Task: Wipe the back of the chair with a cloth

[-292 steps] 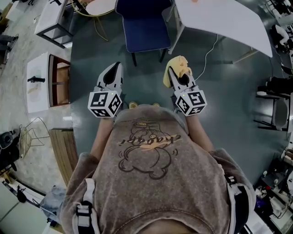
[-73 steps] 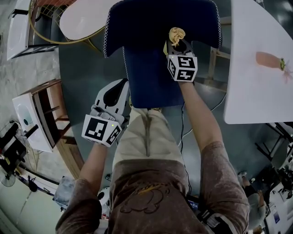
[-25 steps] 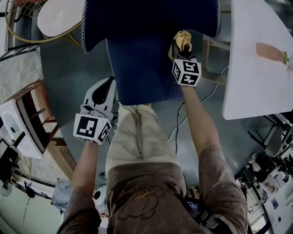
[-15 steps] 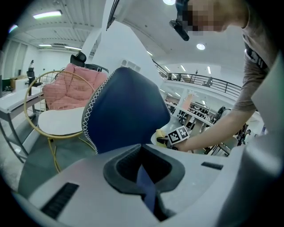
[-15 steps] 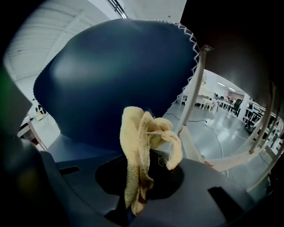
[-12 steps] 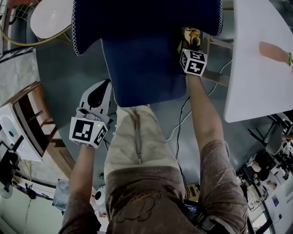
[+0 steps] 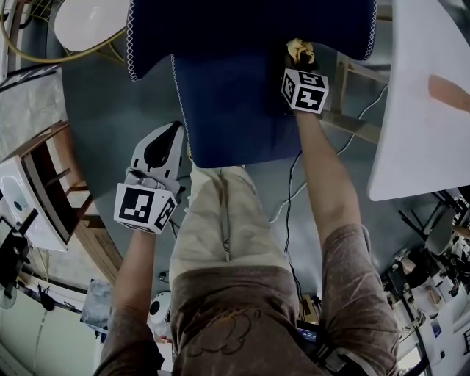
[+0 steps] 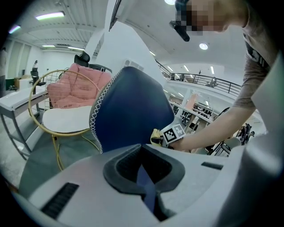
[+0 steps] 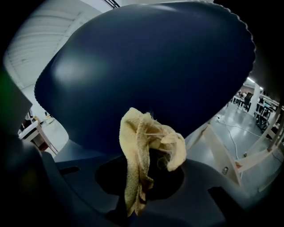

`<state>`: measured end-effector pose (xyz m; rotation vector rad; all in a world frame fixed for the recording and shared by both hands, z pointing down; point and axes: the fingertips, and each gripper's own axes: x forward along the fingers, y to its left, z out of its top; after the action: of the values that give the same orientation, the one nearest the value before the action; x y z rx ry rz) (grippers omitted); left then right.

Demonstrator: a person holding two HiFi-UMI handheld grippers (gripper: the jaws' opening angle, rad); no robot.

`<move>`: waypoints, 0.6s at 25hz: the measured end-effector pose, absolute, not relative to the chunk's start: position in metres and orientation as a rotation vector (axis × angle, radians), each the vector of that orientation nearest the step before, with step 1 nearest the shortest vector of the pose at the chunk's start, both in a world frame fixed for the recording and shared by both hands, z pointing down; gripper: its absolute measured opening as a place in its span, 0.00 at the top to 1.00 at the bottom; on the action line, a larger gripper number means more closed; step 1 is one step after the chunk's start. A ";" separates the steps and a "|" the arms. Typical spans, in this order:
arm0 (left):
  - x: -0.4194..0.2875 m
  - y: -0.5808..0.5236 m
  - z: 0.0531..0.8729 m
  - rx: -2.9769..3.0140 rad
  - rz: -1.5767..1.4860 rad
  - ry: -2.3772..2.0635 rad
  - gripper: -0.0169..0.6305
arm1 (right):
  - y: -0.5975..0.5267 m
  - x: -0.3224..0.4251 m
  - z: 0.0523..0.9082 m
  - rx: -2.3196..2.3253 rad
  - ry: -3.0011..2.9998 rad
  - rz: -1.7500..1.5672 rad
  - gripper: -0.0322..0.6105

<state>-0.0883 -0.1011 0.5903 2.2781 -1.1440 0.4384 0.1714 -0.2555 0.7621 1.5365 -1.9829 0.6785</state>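
Observation:
The dark blue chair's back (image 7: 250, 22) fills the top of the head view, with its seat (image 7: 235, 110) below. My right gripper (image 7: 299, 64) is shut on a crumpled yellow cloth (image 7: 300, 50), which is pressed against the right part of the chair back. In the right gripper view the cloth (image 9: 142, 150) sticks up from the right gripper (image 9: 135, 201) in front of the chair back (image 9: 146, 71). My left gripper (image 7: 167, 134) hangs shut and holds nothing, left of the seat. The left gripper (image 8: 148, 195) faces the chair back (image 8: 133, 111) and the cloth (image 8: 155, 136) from the side.
A white table (image 7: 426, 125) with a pinkish object (image 7: 449, 92) stands at the right, a wooden frame (image 7: 345, 81) beside the chair. A round white stool with a yellow frame (image 7: 88, 22) is at the upper left, a wooden cabinet (image 7: 44, 183) at the left. A cable (image 7: 290, 191) lies on the floor.
My right gripper has carried the cloth higher on the chair back, first rightward, then back to the left. The left gripper has stayed beside the seat.

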 end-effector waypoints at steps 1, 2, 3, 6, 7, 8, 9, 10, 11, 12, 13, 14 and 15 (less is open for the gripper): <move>-0.089 -0.101 0.591 2.271 0.436 -1.151 0.96 | -0.255 0.165 0.763 1.534 -1.990 0.692 0.84; -0.090 -0.100 0.592 2.265 0.434 -1.156 0.96 | -0.253 0.158 0.764 1.525 -1.998 0.707 0.84; -0.092 -0.100 0.592 2.262 0.431 -1.161 0.96 | -0.251 0.149 0.766 1.506 -2.010 0.717 0.84; -0.097 -0.100 0.594 2.246 0.425 -1.175 0.96 | -0.244 0.117 0.771 1.423 -2.055 0.719 0.84; -0.098 -0.100 0.595 2.240 0.423 -1.180 0.96 | -0.243 0.106 0.771 1.399 -2.073 0.721 0.84; -0.100 -0.100 0.596 2.238 0.421 -1.183 0.96 | -0.242 0.093 0.771 1.373 -2.095 0.724 0.84; -0.101 -0.100 0.596 2.238 0.417 -1.184 0.96 | -0.240 0.079 0.770 1.342 -2.119 0.725 0.84; -0.101 -0.100 0.596 2.237 0.413 -1.185 0.96 | -0.239 0.066 0.769 1.308 -2.143 0.725 0.84; -0.101 -0.100 0.596 2.236 0.409 -1.185 0.96 | -0.237 0.053 0.768 1.275 -2.165 0.724 0.84; -0.101 -0.100 0.596 2.236 0.405 -1.185 0.96 | -0.236 0.041 0.767 1.245 -2.185 0.724 0.84; -0.102 -0.100 0.596 2.234 0.403 -1.186 0.96 | -0.236 0.030 0.766 1.220 -2.202 0.728 0.84; -0.102 -0.100 0.597 2.230 0.402 -1.188 0.96 | -0.236 0.020 0.766 1.197 -2.218 0.737 0.84; -0.103 -0.101 0.598 2.224 0.400 -1.191 0.96 | -0.236 0.010 0.765 1.176 -2.231 0.747 0.84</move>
<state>-0.1027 -0.1011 0.5977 2.2244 -1.1908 0.4002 0.0102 -0.2362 0.7654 1.1757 -2.2306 0.7467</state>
